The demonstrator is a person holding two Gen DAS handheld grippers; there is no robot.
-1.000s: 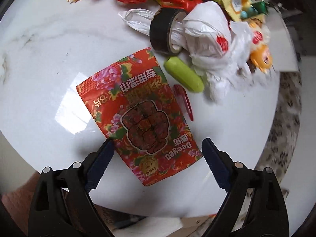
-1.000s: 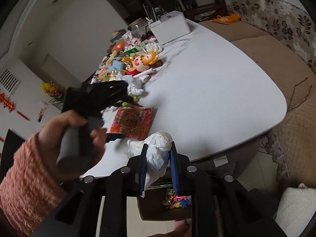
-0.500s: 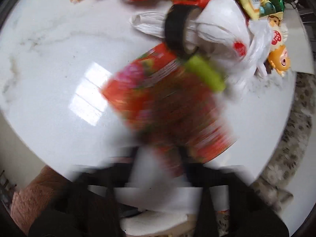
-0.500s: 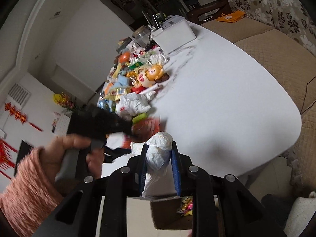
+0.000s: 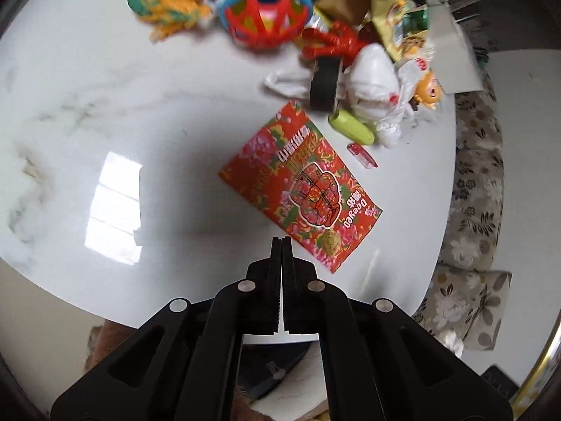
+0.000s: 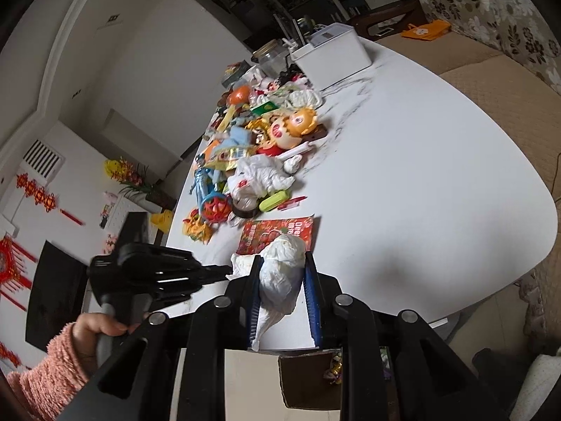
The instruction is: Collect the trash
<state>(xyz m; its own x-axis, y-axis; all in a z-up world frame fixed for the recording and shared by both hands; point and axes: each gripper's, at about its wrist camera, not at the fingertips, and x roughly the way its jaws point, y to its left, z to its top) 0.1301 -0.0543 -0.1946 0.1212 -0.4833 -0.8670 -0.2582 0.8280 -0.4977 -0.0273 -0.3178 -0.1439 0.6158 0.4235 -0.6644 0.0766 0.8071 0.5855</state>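
Left gripper (image 5: 281, 242) fingers lying pressed together, gripping nothing, one red snack pouch (image 5: 301, 189) lying flat on white table (image 5: 140, 112) just beyond tips. Right gripper (image 6: 282, 263) pinching one crumpled white plastic bag (image 6: 280, 273). Cardboard box (image 6: 308, 382) below table edge holding colourful wrappers. Left hand (image 6: 101, 326) gripping handle, tool tilting downward.

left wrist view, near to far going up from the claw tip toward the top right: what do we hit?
Shut left claw → red snack packet → green tube → black tape roll → red toy figure
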